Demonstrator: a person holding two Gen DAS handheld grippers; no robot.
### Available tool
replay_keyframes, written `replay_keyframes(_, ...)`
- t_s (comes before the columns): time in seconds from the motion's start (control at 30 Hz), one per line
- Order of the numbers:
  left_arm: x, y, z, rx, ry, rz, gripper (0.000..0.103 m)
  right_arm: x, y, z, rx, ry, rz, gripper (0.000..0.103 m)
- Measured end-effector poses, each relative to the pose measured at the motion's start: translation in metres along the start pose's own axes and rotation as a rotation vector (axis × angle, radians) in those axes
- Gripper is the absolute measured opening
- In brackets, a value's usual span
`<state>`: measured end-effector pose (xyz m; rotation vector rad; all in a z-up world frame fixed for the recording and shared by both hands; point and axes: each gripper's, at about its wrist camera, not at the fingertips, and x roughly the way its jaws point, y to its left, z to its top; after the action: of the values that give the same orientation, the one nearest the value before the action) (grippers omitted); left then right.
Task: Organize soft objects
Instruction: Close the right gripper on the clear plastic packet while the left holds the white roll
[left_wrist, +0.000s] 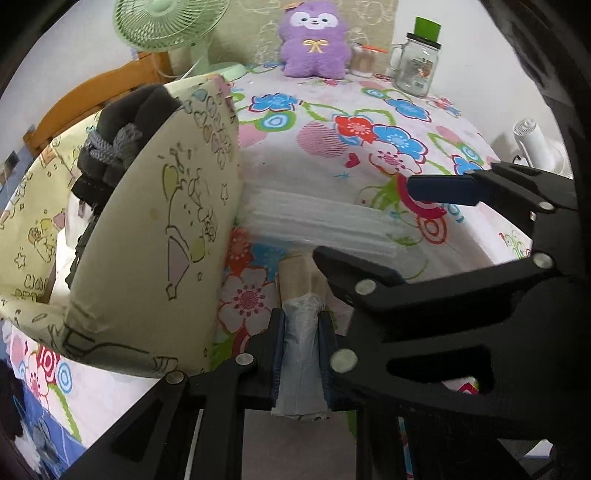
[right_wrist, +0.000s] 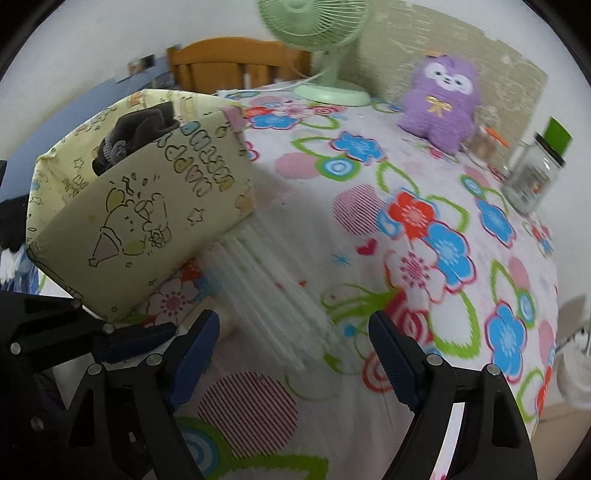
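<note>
My left gripper (left_wrist: 301, 363) is shut on a rolled white and beige soft bundle (left_wrist: 301, 332), held just above the flowered cloth. To its left stands a pale yellow fabric storage box (left_wrist: 155, 236) holding dark grey knitted items (left_wrist: 118, 144). It also shows in the right wrist view (right_wrist: 140, 206). My right gripper (right_wrist: 293, 354) is open and empty, over a stack of white folded material (right_wrist: 273, 291). That stack also shows in the left wrist view (left_wrist: 317, 221). The right gripper crosses the left wrist view (left_wrist: 436, 221). A purple plush toy (left_wrist: 314, 40) sits at the back.
A green fan (right_wrist: 325, 44) stands at the back. A glass mug jar with a green lid (left_wrist: 417, 62) and a small jar (left_wrist: 364, 59) stand beside the plush. A wooden chair (right_wrist: 236, 62) is behind the table. A white appliance (left_wrist: 532, 144) sits off the right edge.
</note>
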<state>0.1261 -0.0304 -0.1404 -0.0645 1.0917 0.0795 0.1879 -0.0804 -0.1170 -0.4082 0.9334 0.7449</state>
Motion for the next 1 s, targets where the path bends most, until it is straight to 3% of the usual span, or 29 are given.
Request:
replay_keyframes(0.2,0.001,0.003,0.0,-0.028,0.012,-0.008,0.018,0.01,0.001,0.006,-0.039,-0.002,0.039,0.082)
replay_keyframes(0.3,0.002,0.003,0.001,-0.033,0.016,-0.013,0.019,0.015,0.002,0.008,-0.042,0.005,0.094,0.062)
replay_keyframes(0.33,0.002,0.003,0.002,-0.033,0.015,-0.014,0.019,0.019,0.002,0.008,-0.048,0.027,0.109,0.061)
replay_keyframes(0.43,0.002,0.002,0.001,-0.021,0.016,-0.006,0.02,0.022,0.003,0.006,-0.049,0.021,0.099,0.056)
replay_keyframes(0.5,0.001,0.002,0.0,-0.015,0.012,-0.007,0.02,0.022,0.003,0.006,-0.053,0.022,0.07,0.04)
replay_keyframes(0.77,-0.001,-0.001,-0.005,0.017,-0.012,-0.004,0.019,0.012,0.003,-0.005,-0.025,0.022,0.021,0.015)
replay_keyframes(1.0,-0.005,-0.008,-0.013,0.079,-0.032,-0.01,0.018,0.0,0.001,-0.022,0.072,0.029,-0.022,0.014)
